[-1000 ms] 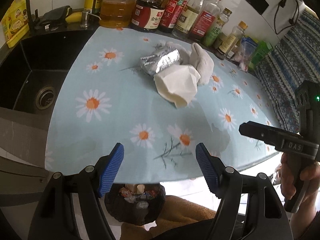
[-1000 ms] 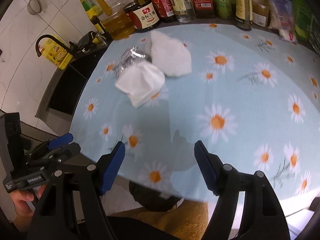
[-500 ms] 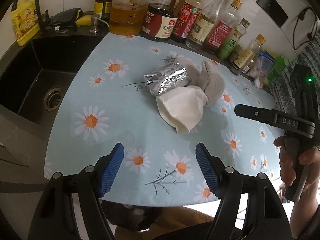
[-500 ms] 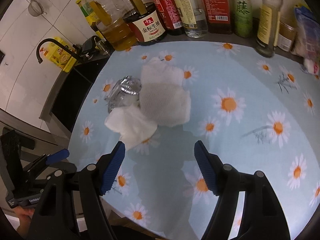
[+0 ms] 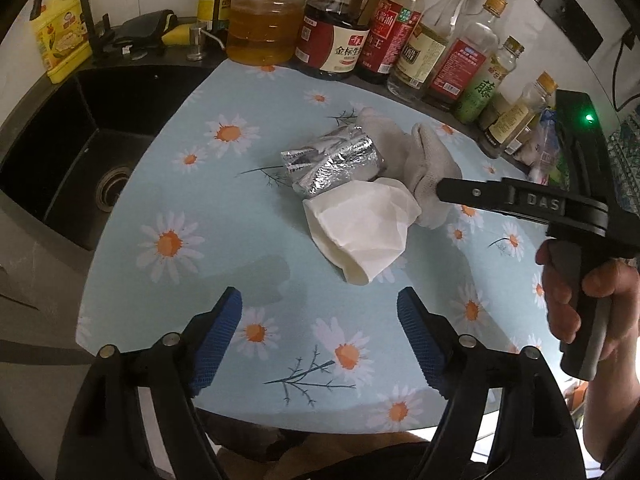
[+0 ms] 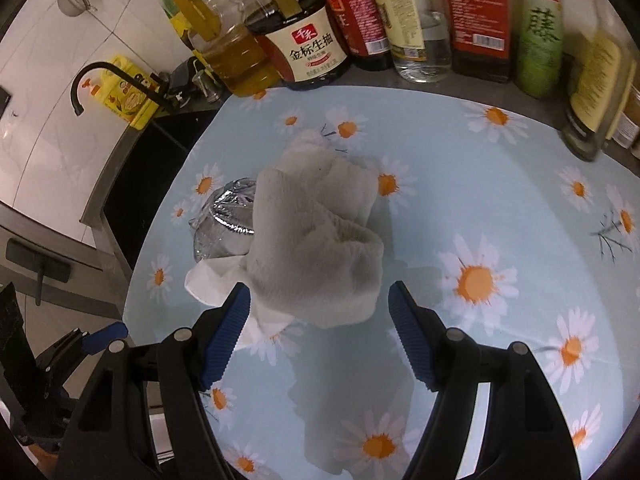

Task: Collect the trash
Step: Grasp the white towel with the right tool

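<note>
Lettering "DAS" marks the right claw beside the crumpled cloth.

We read "DAS" in raised letters on the black bar of the right gripper, seen from the left wrist cam. The dark soy sauce jug has a cream label w/ "千禾" in a red box and "金标生抽" below. The green bottle shows "藤". A red-label bottle carries "酱油" and "王"; other chars too small. Remaining bottle labels aren't legible.
</note>
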{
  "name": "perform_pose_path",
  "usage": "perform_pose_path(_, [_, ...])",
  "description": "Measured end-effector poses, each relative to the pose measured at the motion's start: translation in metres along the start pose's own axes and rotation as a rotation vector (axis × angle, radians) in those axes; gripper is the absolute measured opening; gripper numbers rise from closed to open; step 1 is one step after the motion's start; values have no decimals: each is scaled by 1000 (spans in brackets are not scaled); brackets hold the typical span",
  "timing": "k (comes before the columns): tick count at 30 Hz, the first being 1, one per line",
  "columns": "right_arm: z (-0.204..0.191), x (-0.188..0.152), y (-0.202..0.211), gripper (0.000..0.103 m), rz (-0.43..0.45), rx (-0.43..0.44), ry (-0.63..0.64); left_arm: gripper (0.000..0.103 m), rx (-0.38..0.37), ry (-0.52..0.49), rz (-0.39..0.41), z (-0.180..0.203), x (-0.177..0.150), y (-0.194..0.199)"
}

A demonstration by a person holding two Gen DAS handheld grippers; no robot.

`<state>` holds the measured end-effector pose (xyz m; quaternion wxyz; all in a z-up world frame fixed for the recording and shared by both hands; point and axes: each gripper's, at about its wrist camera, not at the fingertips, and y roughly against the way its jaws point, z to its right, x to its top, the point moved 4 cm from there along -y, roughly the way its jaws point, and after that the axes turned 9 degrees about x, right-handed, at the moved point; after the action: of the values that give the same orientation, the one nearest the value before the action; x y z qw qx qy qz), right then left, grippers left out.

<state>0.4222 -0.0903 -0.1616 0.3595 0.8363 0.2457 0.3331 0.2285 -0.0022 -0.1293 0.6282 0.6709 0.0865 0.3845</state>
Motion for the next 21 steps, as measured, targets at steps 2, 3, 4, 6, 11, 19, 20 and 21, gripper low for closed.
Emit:
perform_pose_path(2, [1, 2, -6, 71, -10, 8, 7, 78, 7, 4, -2, 1, 0, -1])
perform_pose_path(3, [1, 3, -8, 71, -15, 8, 12, 78, 8, 9, -5, 2, 0, -2])
perform_pose_path(4, [2, 4, -11, 71, -19, 8, 16, 78, 9, 10, -7, 3, 0, -3])
perform_pose_path(6, [2, 5, -14, 62, -27, 14, 28, 78, 13, 17, -9, 4, 1, -5])
perform_pose_path(11, [1, 7, -19, 44, -44, 14, 61, 78, 18, 37, -12, 6, 1, -7])
perform_pose_path(19, [0, 6, -8, 31, -23, 14, 82, 88, 8, 62, -11, 9, 2, -9])
perform_pose_path(20, [-1, 6, -4, 31, -14, 16, 83, 89, 2, 68, -10, 10, 3, -9])
perform_pose_path(21, [-1, 6, 0, 31, -7, 17, 82, 89, -4, 73, -13, 11, 5, -10])
